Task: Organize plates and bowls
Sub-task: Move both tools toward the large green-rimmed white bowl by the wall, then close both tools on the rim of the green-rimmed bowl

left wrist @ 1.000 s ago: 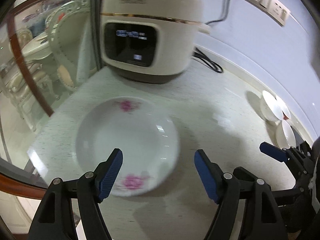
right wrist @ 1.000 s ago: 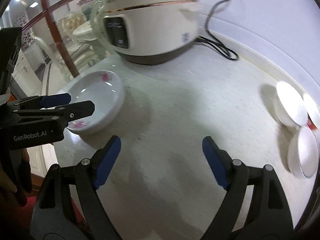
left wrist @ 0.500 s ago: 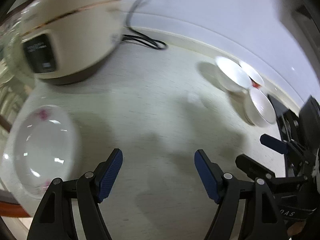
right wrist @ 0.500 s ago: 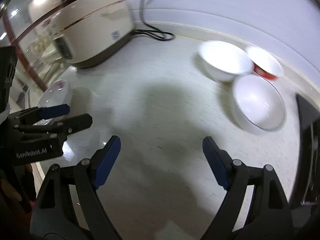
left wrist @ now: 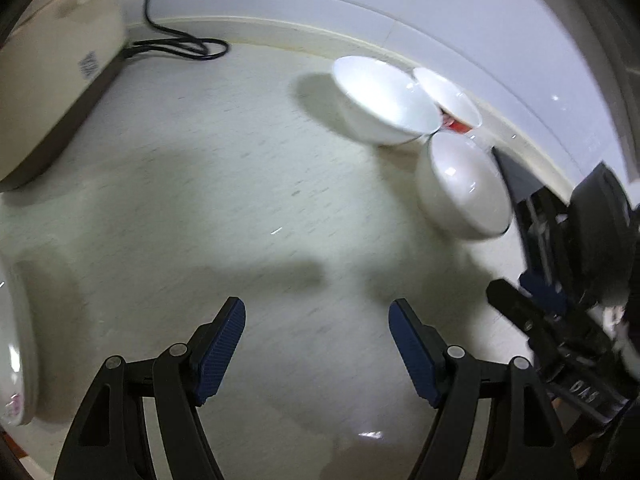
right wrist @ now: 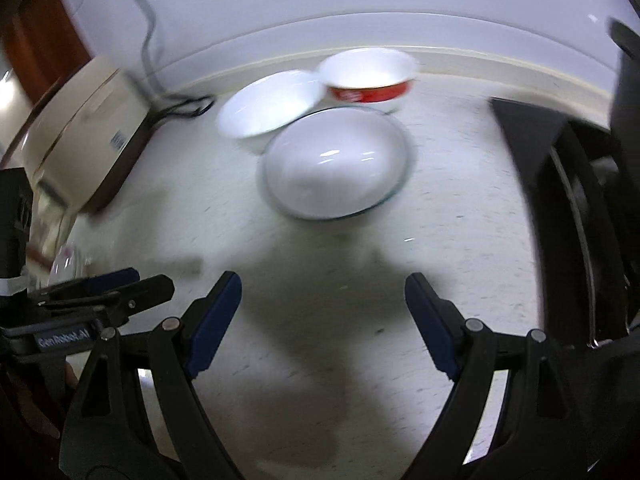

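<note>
Three bowls stand together near the back wall: a white bowl [right wrist: 270,104] [left wrist: 384,102], a red-sided bowl [right wrist: 366,76] [left wrist: 450,98] behind it, and a larger white bowl with a dark rim [right wrist: 336,162] [left wrist: 464,184] in front. A white plate with pink flowers [left wrist: 16,344] lies at the left edge of the left wrist view. My left gripper [left wrist: 318,334] is open over bare counter, well short of the bowls. My right gripper [right wrist: 322,312] is open too, with the dark-rimmed bowl just beyond its fingertips. Neither holds anything.
A cream rice cooker [left wrist: 52,68] [right wrist: 84,132] stands at the left with its black cable [left wrist: 180,44] trailing along the wall. A dark appliance [right wrist: 576,184] fills the right side. The left gripper's body shows at the left of the right wrist view [right wrist: 96,296].
Both grippers have swung right, away from the flowered plate and rice cooker, towards the three bowls. The bowls now sit much nearer the middle of each view. Both grippers' opening is unchanged.
</note>
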Demonstrator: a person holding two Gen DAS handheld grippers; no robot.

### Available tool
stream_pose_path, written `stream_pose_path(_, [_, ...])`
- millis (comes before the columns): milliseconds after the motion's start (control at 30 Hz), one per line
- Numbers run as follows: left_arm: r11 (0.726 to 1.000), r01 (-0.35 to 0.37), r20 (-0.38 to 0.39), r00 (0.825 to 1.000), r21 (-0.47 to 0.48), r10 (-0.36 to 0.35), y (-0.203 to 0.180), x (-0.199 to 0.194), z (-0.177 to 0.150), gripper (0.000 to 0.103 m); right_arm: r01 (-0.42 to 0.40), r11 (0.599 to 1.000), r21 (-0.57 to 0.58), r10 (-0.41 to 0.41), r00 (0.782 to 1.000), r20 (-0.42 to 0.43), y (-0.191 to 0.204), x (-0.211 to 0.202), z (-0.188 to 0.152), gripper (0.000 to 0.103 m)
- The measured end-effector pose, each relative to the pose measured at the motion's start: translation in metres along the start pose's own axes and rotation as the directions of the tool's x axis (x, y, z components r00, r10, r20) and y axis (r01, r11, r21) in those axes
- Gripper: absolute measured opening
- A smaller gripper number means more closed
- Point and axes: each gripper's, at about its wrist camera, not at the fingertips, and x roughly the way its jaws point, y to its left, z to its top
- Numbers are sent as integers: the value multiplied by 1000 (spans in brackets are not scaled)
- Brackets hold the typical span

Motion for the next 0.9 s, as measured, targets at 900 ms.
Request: stream_pose_path(900, [985,162,-78,983,-51,-166,-60,69,85,75,-61,961,269,62,998,5,-54,39,42,86])
